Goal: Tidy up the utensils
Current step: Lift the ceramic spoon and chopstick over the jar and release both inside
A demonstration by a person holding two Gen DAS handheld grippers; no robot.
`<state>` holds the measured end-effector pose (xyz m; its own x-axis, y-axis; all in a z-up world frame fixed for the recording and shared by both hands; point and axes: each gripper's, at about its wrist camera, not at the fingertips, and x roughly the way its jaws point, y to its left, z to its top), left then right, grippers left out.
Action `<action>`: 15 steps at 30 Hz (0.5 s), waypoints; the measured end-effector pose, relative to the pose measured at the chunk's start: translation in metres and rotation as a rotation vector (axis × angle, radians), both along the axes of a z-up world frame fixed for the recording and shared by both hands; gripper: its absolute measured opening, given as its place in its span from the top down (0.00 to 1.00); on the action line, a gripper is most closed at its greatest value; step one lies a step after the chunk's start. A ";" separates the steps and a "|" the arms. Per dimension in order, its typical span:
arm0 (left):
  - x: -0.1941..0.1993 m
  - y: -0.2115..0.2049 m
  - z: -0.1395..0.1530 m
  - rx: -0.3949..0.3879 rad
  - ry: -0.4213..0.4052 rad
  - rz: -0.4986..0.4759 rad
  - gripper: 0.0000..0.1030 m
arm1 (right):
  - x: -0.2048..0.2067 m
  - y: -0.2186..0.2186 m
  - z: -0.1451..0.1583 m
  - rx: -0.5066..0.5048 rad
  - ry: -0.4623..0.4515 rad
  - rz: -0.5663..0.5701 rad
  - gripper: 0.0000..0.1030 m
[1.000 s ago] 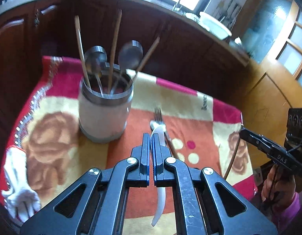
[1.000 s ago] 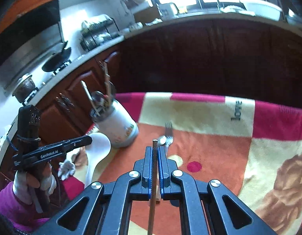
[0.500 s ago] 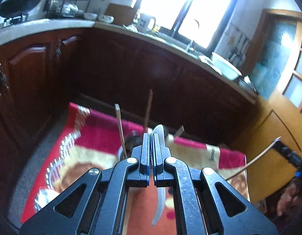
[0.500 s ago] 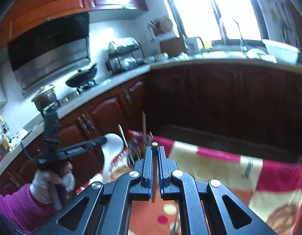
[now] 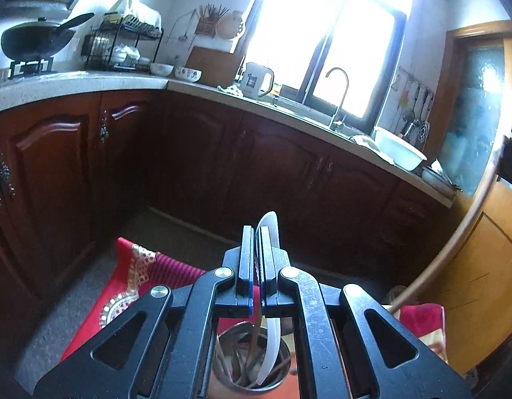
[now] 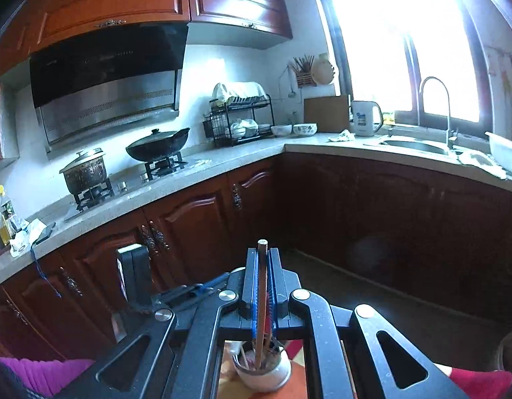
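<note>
The left gripper (image 5: 255, 236) is clamped on a white spoon (image 5: 271, 339), which stands nearly upright between its fingers, the top poking above the fingertips and the lower end reaching down into a metal holder (image 5: 249, 362) seen between the gripper's arms. Wooden sticks and other utensils stand inside the holder. Under it lies a red patterned cloth (image 5: 149, 276). A wooden chopstick (image 5: 432, 272) slants in from the right edge toward the holder. Behind are dark wood cabinets (image 5: 222, 166), a pale counter (image 5: 73, 83) with a wok (image 5: 33, 40), a dish rack (image 5: 123, 46), a kettle (image 5: 256, 78) and a tap (image 5: 339, 96) before a bright window.
</note>
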<state>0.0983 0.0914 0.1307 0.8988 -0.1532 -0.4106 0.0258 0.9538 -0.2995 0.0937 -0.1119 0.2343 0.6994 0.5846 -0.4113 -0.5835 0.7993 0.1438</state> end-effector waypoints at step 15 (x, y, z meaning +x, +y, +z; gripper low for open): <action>-0.008 -0.005 -0.058 0.021 0.061 -0.016 0.99 | 0.037 0.027 -0.108 -0.071 0.192 0.005 0.96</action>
